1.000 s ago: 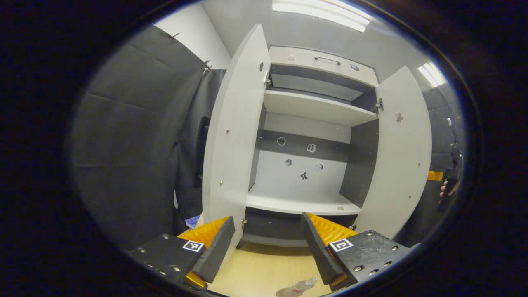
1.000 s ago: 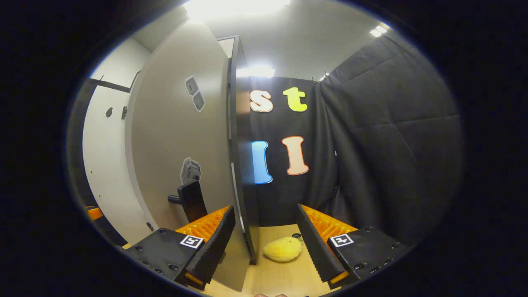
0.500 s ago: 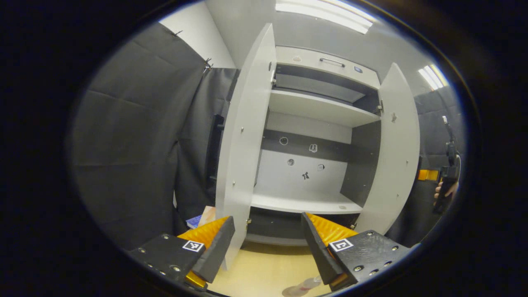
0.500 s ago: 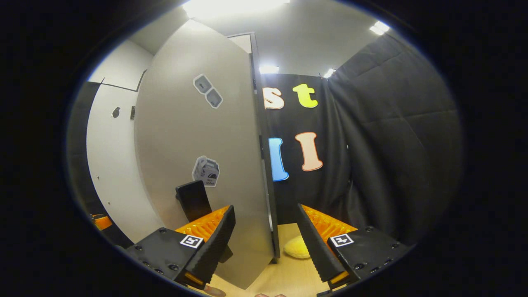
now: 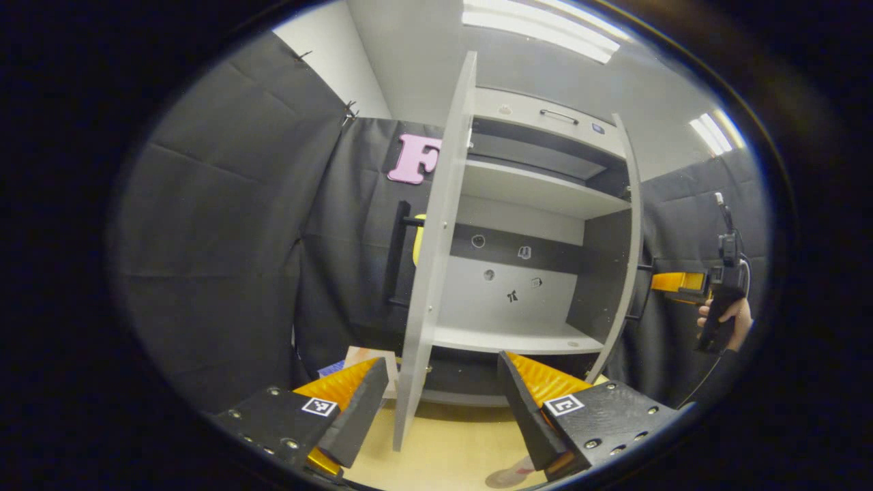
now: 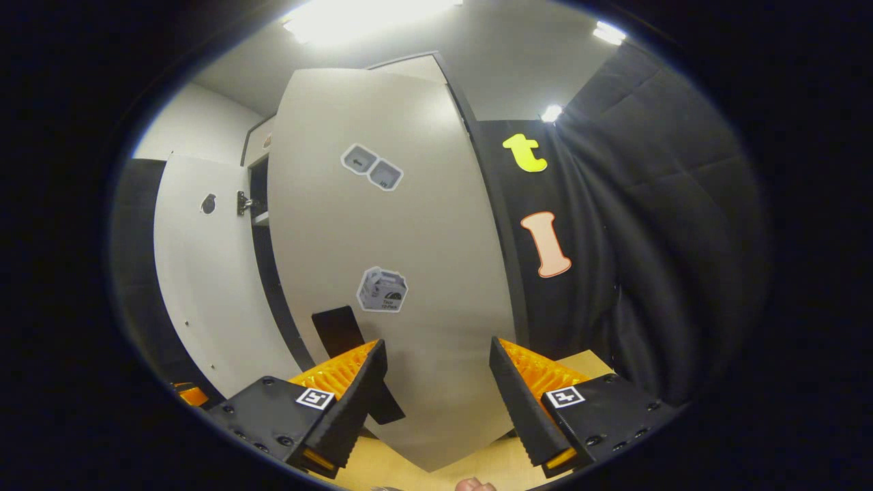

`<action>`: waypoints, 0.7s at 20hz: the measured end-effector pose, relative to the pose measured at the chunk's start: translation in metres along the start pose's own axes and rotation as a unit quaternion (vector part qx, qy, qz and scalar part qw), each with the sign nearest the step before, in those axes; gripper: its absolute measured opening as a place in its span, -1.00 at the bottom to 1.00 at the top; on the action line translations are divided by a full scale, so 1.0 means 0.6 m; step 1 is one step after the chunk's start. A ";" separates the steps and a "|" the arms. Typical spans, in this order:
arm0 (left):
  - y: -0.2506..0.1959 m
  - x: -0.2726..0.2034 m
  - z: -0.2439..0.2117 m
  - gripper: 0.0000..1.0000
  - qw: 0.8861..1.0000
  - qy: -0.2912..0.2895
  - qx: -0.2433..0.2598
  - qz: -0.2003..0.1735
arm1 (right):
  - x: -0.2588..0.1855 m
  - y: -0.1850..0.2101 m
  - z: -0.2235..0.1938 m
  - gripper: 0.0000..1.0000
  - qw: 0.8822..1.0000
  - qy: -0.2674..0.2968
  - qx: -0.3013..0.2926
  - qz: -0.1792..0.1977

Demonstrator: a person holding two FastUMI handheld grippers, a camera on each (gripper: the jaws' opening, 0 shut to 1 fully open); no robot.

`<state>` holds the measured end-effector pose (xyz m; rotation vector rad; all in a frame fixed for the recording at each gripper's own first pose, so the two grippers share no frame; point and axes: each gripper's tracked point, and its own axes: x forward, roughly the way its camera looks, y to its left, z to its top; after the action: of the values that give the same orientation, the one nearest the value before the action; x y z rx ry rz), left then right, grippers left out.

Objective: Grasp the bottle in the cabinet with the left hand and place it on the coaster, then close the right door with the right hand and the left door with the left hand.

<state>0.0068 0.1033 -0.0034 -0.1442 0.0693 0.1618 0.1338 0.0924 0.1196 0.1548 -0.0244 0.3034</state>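
Pushing the right door shut works best with the right gripper, fingers apart, pressing flat toward twelve o'clock; left gripper waits, fingers spread.

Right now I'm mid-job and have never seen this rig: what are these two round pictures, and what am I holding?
There is no robot arm here. A person holds one two-finger gripper in each hand, and a fisheye camera rides on each, looking out along its fingers.

The left gripper view shows the left gripper open and holding nothing, facing the cabinet. The left door stands edge-on to the camera. The right door is partly swung in. Farther right, a hand holds the other gripper behind that door.

The right gripper view shows the right gripper open, its fingers close to the outer face of the right door, beside the door's dark handle. I cannot tell whether they touch it.

The wooden tabletop lies below; something sits at its near edge, too cropped to name.
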 end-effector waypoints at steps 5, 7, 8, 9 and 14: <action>0.118 -0.012 -0.002 0.96 1.000 -0.013 0.004 0.026 | 0.001 0.016 0.002 0.92 1.000 -0.013 -0.024 -0.015; 0.163 -0.009 0.003 0.96 0.999 -0.014 0.010 0.043 | -0.001 0.023 -0.005 0.92 0.999 -0.013 -0.032 -0.027; 0.183 -0.007 0.008 0.96 0.999 -0.016 0.012 0.049 | -0.001 0.029 -0.008 0.83 0.999 -0.011 -0.036 -0.028; 0.196 -0.004 0.011 0.96 0.998 -0.018 0.013 0.053 | 0.002 0.033 -0.006 0.92 0.999 -0.009 -0.040 -0.029; 0.249 0.026 0.033 0.77 0.998 -0.024 0.024 0.043 | -0.013 0.041 -0.005 0.92 0.997 -0.019 -0.055 -0.049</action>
<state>-0.0017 0.2547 -0.0054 -0.0887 0.0325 0.2500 0.1190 0.1135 0.1196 0.0521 -0.0714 0.2005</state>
